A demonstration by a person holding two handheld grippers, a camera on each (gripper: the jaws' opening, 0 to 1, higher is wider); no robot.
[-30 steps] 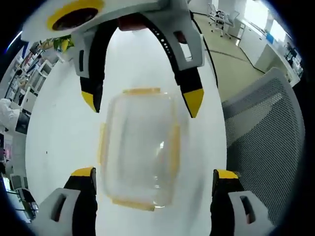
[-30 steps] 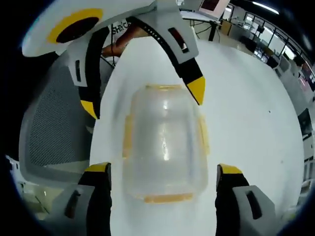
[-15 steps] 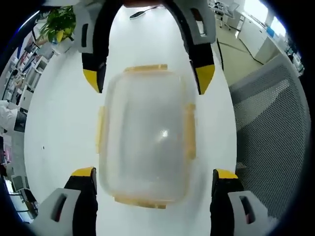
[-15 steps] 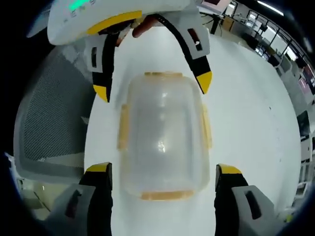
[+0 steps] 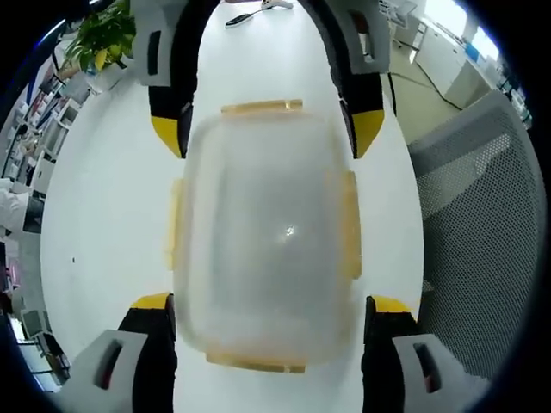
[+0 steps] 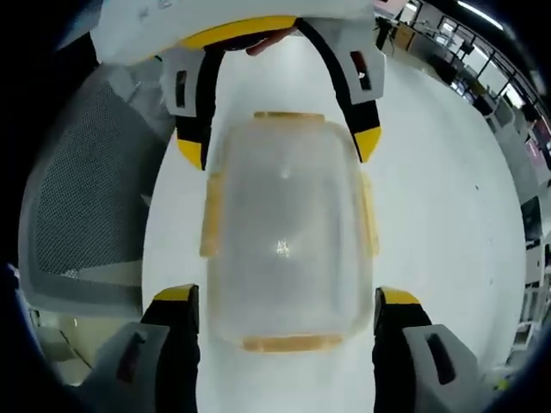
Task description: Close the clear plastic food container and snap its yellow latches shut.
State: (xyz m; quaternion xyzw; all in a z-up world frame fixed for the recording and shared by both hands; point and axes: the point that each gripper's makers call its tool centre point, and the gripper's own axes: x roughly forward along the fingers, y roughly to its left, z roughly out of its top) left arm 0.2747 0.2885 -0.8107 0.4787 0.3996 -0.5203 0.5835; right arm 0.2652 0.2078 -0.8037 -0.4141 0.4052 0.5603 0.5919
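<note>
Container (image 5: 263,232), clear, lidded, four yellow latches (image 5: 348,225) flared, set on white table (image 5: 103,215) beside mesh chair (image 5: 482,224); judged light, stiff, slippery, best pressed at latches; left gripper (image 5: 263,310) and right gripper (image 6: 280,301) both spread, poised over opposite ends, nothing held.

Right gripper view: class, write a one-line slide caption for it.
Two open tools, right and left, face each other over the clear container on the white table.

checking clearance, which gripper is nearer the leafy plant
Right. The right gripper is at the clear plastic container's far end, toward the green leafy plant; the left gripper at its near end.
</note>
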